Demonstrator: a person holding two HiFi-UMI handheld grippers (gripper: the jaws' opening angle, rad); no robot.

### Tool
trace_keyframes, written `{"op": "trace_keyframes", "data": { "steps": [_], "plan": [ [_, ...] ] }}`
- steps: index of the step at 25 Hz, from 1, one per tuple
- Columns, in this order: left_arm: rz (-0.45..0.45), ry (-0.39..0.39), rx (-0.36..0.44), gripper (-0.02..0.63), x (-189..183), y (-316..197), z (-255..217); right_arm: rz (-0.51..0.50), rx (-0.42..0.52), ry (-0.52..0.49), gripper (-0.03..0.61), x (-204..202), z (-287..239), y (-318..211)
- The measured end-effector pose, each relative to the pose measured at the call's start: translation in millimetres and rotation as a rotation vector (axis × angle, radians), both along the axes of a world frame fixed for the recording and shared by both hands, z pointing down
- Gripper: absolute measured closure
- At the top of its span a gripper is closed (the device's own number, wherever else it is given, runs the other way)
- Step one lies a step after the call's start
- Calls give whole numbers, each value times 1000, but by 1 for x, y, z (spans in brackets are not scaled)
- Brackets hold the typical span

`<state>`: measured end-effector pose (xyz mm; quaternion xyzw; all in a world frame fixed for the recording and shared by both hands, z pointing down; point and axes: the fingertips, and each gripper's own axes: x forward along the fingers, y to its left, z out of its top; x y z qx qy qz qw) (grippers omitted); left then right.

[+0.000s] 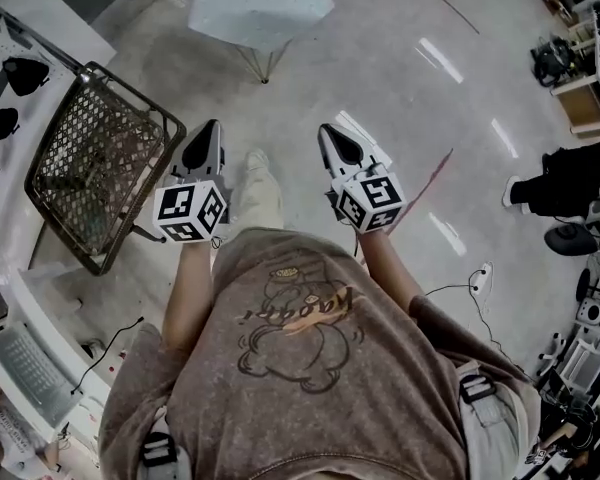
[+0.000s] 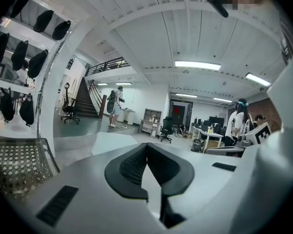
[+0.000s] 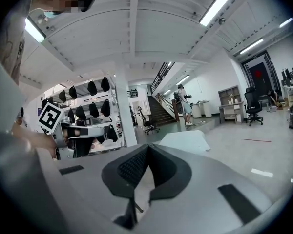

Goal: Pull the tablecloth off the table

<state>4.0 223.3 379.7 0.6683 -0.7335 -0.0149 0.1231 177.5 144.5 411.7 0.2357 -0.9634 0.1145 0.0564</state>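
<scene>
The table with the pale blue tablecloth (image 1: 260, 3) stands ahead of me across a stretch of bare floor, at the top of the head view. It shows small beyond the jaws as the tablecloth (image 2: 115, 143) in the left gripper view and the tablecloth (image 3: 185, 141) in the right gripper view. My left gripper (image 1: 212, 126) and right gripper (image 1: 327, 130) are held side by side at chest height, pointing toward the table and well short of it. The left gripper (image 2: 146, 145) is shut with nothing between its pads. The right gripper (image 3: 149, 146) is shut and empty too.
A dark wire basket (image 1: 95, 163) stands close on my left, beside a white shelf rack with black items (image 1: 0, 88). A person in black (image 1: 570, 178) sits at desks on the right. Another person (image 2: 116, 106) stands far off near a staircase.
</scene>
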Motion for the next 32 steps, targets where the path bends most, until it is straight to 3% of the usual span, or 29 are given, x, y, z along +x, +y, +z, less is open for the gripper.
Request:
{"op": "trace_keyframes", "data": {
  "steps": [7,25,32],
  "plan": [
    [35,14,-9,595,-32,-52,11,28,-31,15,572,-31,14,-47],
    [88,44,-26,595,-172,-193,9,18,-45,62,572,-176,10,-177],
    [162,41,-15,595,-192,-241,5,31,-15,52,571,-209,1,-217]
  ]
}}
